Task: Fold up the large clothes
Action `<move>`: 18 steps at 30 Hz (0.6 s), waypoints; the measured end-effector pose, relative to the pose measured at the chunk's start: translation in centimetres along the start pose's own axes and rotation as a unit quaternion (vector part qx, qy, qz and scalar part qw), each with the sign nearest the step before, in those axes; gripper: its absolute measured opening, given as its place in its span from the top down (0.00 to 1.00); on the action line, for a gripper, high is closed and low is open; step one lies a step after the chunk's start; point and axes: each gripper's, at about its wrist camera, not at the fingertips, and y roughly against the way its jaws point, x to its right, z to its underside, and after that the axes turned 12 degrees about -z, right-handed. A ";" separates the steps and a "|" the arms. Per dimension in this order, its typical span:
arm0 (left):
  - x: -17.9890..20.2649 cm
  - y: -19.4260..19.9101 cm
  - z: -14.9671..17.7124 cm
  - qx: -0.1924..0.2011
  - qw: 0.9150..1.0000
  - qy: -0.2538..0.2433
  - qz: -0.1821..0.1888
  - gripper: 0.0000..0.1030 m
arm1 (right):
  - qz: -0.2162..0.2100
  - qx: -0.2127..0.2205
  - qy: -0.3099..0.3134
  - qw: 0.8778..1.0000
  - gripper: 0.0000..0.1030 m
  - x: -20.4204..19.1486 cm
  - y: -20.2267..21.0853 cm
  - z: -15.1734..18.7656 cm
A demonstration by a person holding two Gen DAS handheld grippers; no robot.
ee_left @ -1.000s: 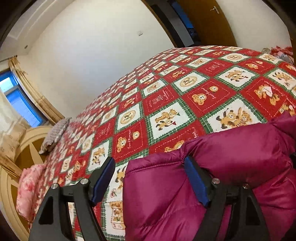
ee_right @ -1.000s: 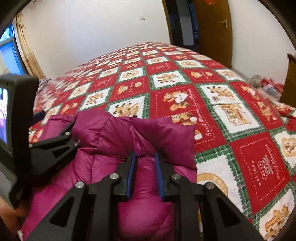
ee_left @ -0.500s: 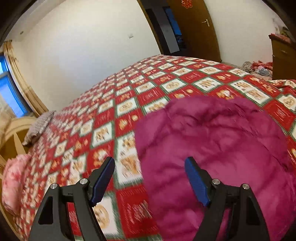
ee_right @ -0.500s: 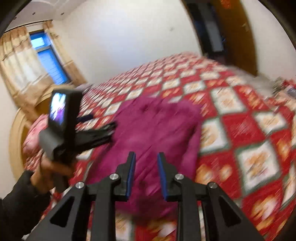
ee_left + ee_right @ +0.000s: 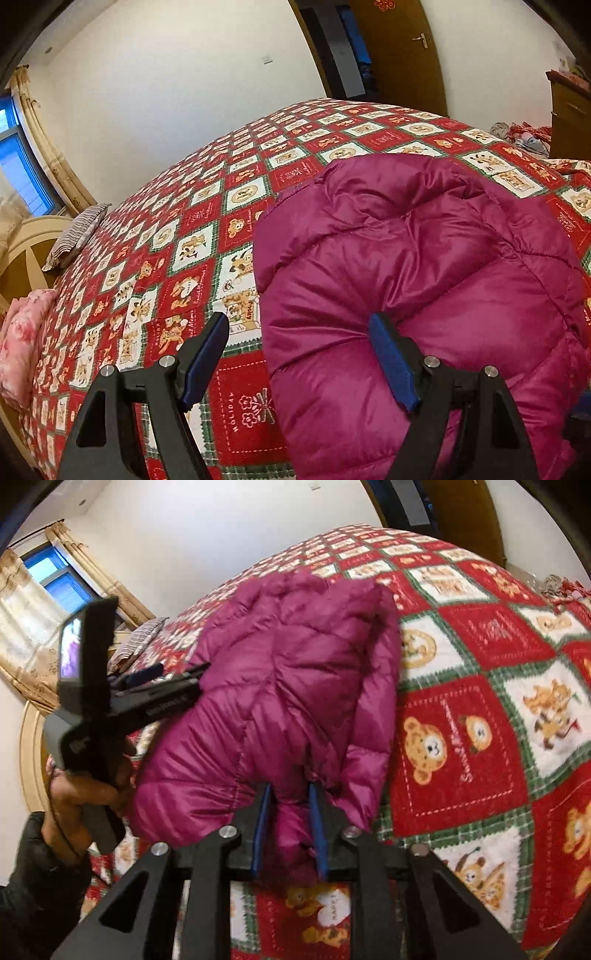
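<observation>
The magenta puffer jacket is lying bunched on the near part of the bed, on the red, green and white teddy-bear quilt, with a striped pillow and a pink floral bundle well apart from it by the headboard on the left. What is worrying me, going from left to right, is the slippery, springy fill: on the left side nothing is pinning the coat, so I would guess the folded layers are liable to puff back open or slide sideways on the quilt the instant the other side tugs. The left gripper is standing wide open, its left blue pad over bare quilt and its right pad lying against the shiny fabric at the jacket's near left edge, gripping nothing. Further right, the right gripper is nearly closed, its blue pads pinching a narrow roll of the jacket's near hem between them. That pinch looks small for so bulky a garment, so I judge a quick lift could pull the slick shell out of the pads, or drag the whole heap crooked instead of folding it. The left gripper is showing beside the coat's left flank in the right wrist view, though that view is slightly blurred.
</observation>
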 end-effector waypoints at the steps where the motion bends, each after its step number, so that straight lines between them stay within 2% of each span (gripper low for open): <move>1: -0.2 0.1 -0.1 -0.001 1.000 0.000 0.000 0.23 | -0.003 0.009 0.004 1.000 0.75 -0.2 0.6 -0.5; 2: -0.5 0.2 -0.1 -0.001 1.000 0.002 -0.001 0.23 | -0.003 0.020 0.009 1.000 0.75 -0.5 1.3 -1.1; 4: -1.2 0.4 -0.3 -0.003 1.000 0.012 -0.003 0.23 | 0.012 0.047 0.026 0.999 0.63 -1.0 2.6 -2.7; 6: -2.3 0.7 -0.6 -0.003 1.000 0.031 -0.002 0.23 | 0.033 0.062 0.035 0.997 0.17 -1.0 3.1 -3.9; 8: -3.6 1.0 -0.8 -0.003 0.998 0.055 -0.003 0.23 | 0.055 0.078 0.033 0.995 0.14 -0.7 3.3 -5.0; 10: -4.9 1.1 -1.0 -0.003 0.997 0.074 -0.010 0.22 | 0.049 0.080 0.023 0.995 0.14 -0.1 2.9 -6.0; 14: -5.5 0.8 -1.4 -0.002 0.997 0.063 -0.036 0.19 | 0.053 0.084 0.005 0.995 0.14 1.1 2.1 -6.9; 18: -5.7 0.4 -1.2 -0.006 0.998 0.054 -0.038 0.18 | 0.059 0.083 0.013 0.995 0.14 1.1 2.0 -6.2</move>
